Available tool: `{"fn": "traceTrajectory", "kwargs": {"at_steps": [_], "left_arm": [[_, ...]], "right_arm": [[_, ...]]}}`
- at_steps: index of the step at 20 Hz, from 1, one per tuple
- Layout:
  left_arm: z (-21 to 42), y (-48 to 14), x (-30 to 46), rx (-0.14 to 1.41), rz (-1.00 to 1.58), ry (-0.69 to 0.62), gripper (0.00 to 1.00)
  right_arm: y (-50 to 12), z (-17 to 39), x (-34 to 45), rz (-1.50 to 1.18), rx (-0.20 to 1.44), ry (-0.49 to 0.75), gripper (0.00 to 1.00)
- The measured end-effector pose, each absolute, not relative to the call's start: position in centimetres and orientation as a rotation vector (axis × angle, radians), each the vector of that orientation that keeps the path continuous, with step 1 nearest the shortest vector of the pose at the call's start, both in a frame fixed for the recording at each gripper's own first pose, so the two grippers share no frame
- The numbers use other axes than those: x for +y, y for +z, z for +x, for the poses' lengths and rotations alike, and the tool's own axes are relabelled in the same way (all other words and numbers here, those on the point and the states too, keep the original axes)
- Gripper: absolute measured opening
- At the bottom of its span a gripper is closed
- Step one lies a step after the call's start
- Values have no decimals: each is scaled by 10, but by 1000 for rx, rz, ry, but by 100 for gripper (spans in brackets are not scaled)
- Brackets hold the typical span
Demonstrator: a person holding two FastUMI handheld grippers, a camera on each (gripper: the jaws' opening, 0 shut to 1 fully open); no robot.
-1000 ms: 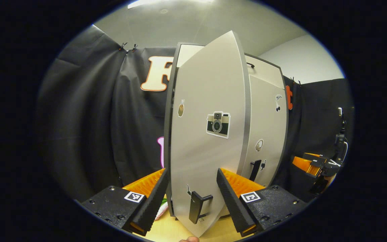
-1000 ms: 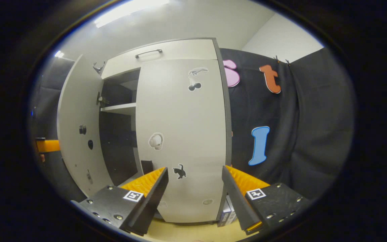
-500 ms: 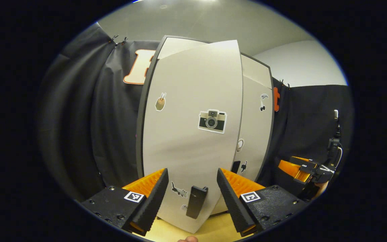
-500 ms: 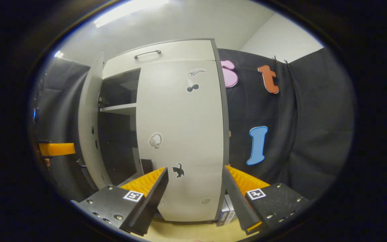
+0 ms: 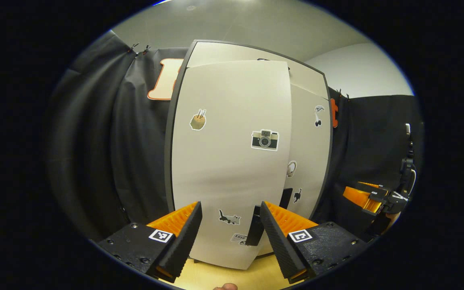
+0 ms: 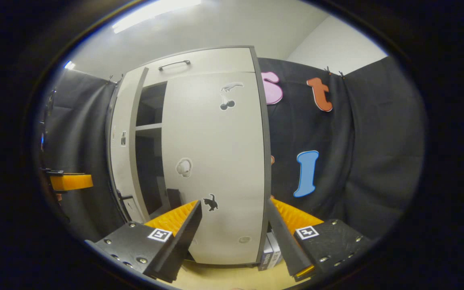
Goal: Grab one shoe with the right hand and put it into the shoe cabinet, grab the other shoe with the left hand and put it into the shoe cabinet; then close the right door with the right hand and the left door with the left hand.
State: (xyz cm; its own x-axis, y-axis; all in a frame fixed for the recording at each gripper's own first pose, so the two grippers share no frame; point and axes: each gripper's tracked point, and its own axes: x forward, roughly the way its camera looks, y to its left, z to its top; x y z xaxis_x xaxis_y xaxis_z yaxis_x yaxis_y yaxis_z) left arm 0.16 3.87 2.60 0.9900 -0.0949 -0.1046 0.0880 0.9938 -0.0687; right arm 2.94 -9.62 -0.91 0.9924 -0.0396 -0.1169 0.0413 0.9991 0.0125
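The pale shoe cabinet (image 5: 232, 52) stands right in front of me. Its left door (image 5: 228, 161), with a camera sticker, is swung almost shut. The door's black handle (image 5: 254, 231) sits just inside the right finger of my left gripper (image 5: 230, 235), which is open and holds nothing. In the right gripper view the right door (image 6: 216, 161) lies flat against the cabinet, and the left door (image 6: 121, 141) stands slightly ajar. A narrow dark gap (image 6: 149, 129) with a shelf shows between them. My right gripper (image 6: 234, 233) hangs open before the right door, holding nothing.
Black cloth walls surround the cabinet on both sides. A light wooden surface (image 5: 224, 276) runs under the cabinet. A small box (image 6: 270, 251) leans by the cabinet's lower right corner. The right gripper (image 5: 367, 199) shows at the far right of the left gripper view.
The left door has swung from wide open to nearly shut, with my left gripper following it. The right gripper and right door have stayed put.
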Motion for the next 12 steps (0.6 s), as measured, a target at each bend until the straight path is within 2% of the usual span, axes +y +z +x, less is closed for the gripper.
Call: {"fn": "traceTrajectory", "kwargs": {"at_steps": [3, 7, 9, 12], "left_arm": [[2, 26, 39, 110, -64, -92, 87], [1, 28, 41, 109, -65, -82, 89], [1, 28, 42, 109, -68, -78, 87], [0, 28, 43, 112, -67, -72, 89]], "right_arm": [[-10, 31, -94, 14, 118, -34, 96], [-9, 30, -94, 17, 119, -31, 96], [-10, 30, -93, 20, 119, -29, 96], [-9, 29, -92, 18, 119, -28, 96]]}}
